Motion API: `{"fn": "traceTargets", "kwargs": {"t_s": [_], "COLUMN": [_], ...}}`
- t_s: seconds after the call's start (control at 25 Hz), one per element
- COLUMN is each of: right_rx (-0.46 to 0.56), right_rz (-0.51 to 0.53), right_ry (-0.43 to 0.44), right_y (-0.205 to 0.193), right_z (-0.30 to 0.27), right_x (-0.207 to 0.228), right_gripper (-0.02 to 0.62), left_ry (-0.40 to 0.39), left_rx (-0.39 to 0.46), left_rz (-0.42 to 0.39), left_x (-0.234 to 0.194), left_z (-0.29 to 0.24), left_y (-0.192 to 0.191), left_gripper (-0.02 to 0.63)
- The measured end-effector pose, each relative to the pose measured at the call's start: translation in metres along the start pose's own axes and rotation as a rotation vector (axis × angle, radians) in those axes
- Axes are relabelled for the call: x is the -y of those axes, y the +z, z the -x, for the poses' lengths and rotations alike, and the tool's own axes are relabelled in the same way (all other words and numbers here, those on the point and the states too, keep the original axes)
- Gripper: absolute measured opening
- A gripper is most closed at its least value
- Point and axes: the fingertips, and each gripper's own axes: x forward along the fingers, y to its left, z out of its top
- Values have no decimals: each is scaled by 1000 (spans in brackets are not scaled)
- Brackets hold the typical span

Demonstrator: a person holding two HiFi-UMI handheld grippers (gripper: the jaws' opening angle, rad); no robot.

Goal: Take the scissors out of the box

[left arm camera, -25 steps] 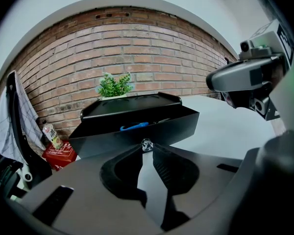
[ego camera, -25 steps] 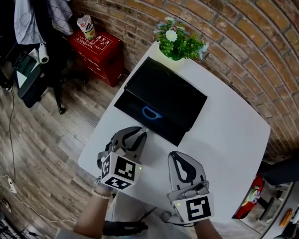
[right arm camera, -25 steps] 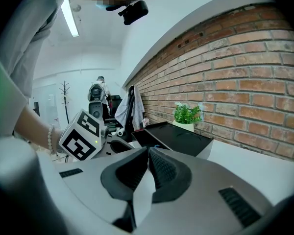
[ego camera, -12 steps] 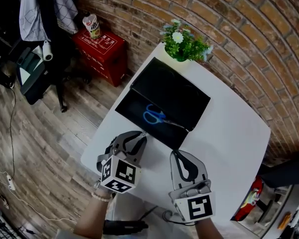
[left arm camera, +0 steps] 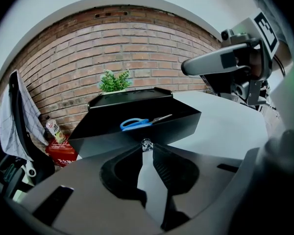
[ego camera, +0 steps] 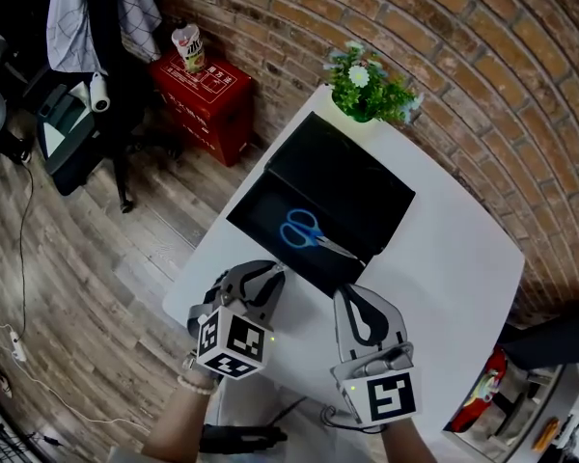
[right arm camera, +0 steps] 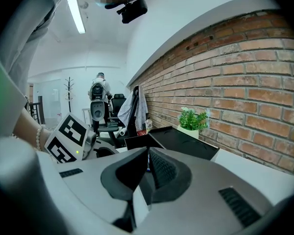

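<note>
Approach step: scissors (ego camera: pixel 309 234) lie untouched in the open box (ego camera: pixel 261 215) at 12 o'clock, blades toward 4; left gripper (ego camera: pixel 266 274) and right gripper (ego camera: pixel 349 299) hover short of it, jaws together and empty, so next is probably open one, reach in.

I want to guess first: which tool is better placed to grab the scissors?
Probably left. The left tool faces the blue scissors head-on inside the open black box; the right tool barely sees them.
</note>
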Motion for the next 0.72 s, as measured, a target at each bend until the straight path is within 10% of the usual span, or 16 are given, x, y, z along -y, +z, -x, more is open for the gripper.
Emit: {"fn": "traceTargets", "kwargs": {"t_s": [0.72], "right_rx": [-109], "right_rz": [204], "right_ry": [147], "right_y": [10], "right_z": [-46], "right_x": [-4], "right_gripper": [44], "left_ry": [-4], "left_rx": [-7], "left_rz": [12], "left_x": [5], "left_z": [12], "left_y": [-10], "left_gripper": [78]}}
